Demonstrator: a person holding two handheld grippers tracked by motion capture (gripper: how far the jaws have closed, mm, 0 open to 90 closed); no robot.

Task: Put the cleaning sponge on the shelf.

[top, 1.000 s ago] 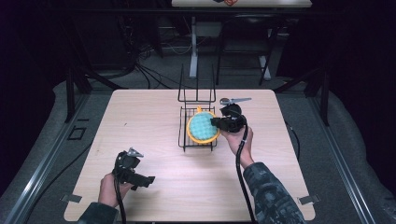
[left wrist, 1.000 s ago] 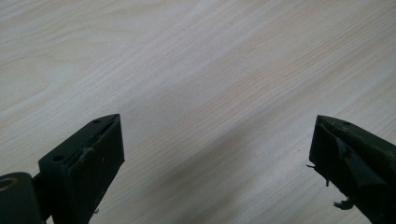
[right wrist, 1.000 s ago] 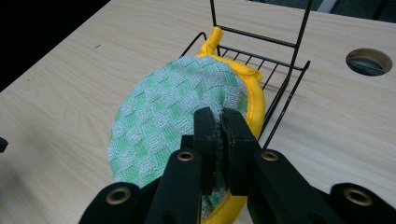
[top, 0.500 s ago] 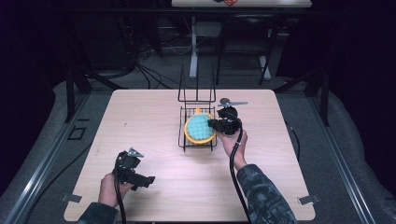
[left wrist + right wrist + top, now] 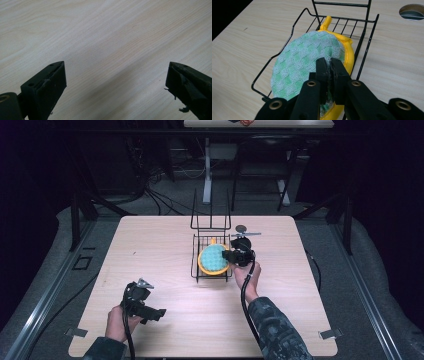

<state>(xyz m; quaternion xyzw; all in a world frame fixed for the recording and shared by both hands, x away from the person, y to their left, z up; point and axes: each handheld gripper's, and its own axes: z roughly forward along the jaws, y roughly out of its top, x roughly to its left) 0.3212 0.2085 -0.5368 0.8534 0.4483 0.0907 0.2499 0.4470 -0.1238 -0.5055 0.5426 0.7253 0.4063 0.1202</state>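
A round green-checked cloth pad (image 5: 308, 58) with a yellow rim lies tilted inside a black wire basket (image 5: 277, 53), its yellow loop pointing toward the basket's far end. The basket stands near the middle of the pale wooden tabletop (image 5: 150, 250), with a tall wire back rising at its far side. The right tongs (image 5: 329, 65) are clamped together on the pad's near edge, green cloth pinched between the two black jaws, with the yellow rim just beside them. In the high view the right tongs (image 5: 239, 255) sit at the basket's right side, held by a hand (image 5: 248, 276) in a patterned sleeve. A round hole (image 5: 412, 10) in the tabletop shows beyond the basket, to its right.

The left tongs (image 5: 142, 301) are held low over the near left part of the tabletop, well apart from the basket. Their jaws stand wide apart with bare wood between them.
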